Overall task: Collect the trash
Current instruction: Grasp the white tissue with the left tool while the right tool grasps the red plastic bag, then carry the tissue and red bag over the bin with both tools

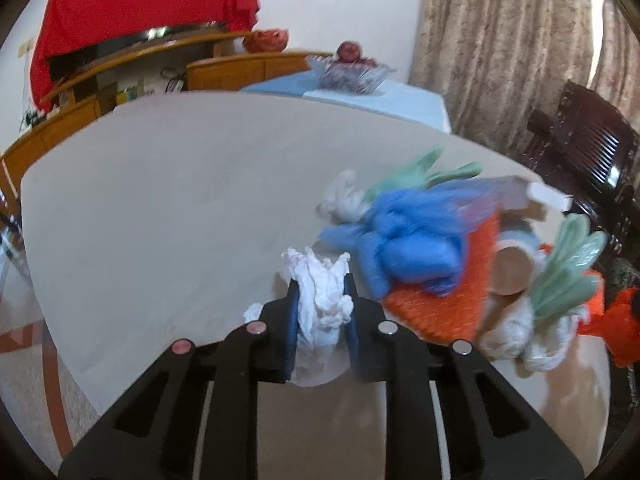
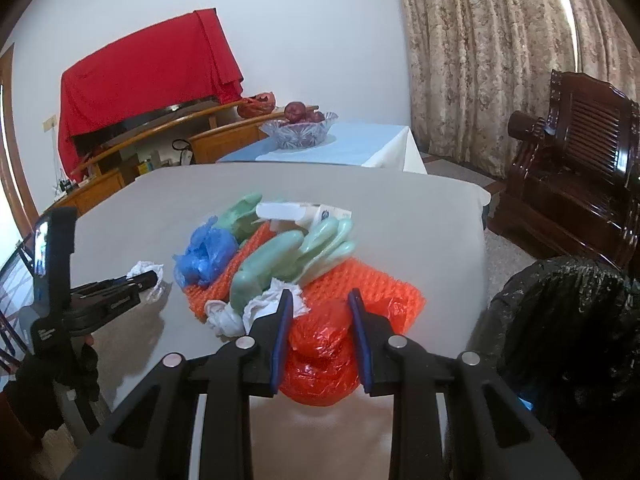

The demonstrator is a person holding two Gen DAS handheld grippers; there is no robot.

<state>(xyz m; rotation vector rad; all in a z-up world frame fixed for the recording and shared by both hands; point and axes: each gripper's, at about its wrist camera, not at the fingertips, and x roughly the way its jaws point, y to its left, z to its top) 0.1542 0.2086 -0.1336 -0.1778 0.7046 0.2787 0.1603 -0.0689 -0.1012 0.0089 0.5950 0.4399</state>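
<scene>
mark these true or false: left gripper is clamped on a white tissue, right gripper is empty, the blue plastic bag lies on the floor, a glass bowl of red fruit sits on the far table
1. The left gripper is clamped on a crumpled white tissue: true.
2. The right gripper is empty: false, it is shut on a red plastic bag.
3. The blue plastic bag lies on the floor: false, it rests on the table in the trash pile.
4. A glass bowl of red fruit sits on the far table: true.

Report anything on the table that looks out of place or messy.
A loose heap of trash sprawls across the table: blue plastic bag, green gloves, crumpled tissues on orange mesh. Nothing looks spilled or broken.
</scene>
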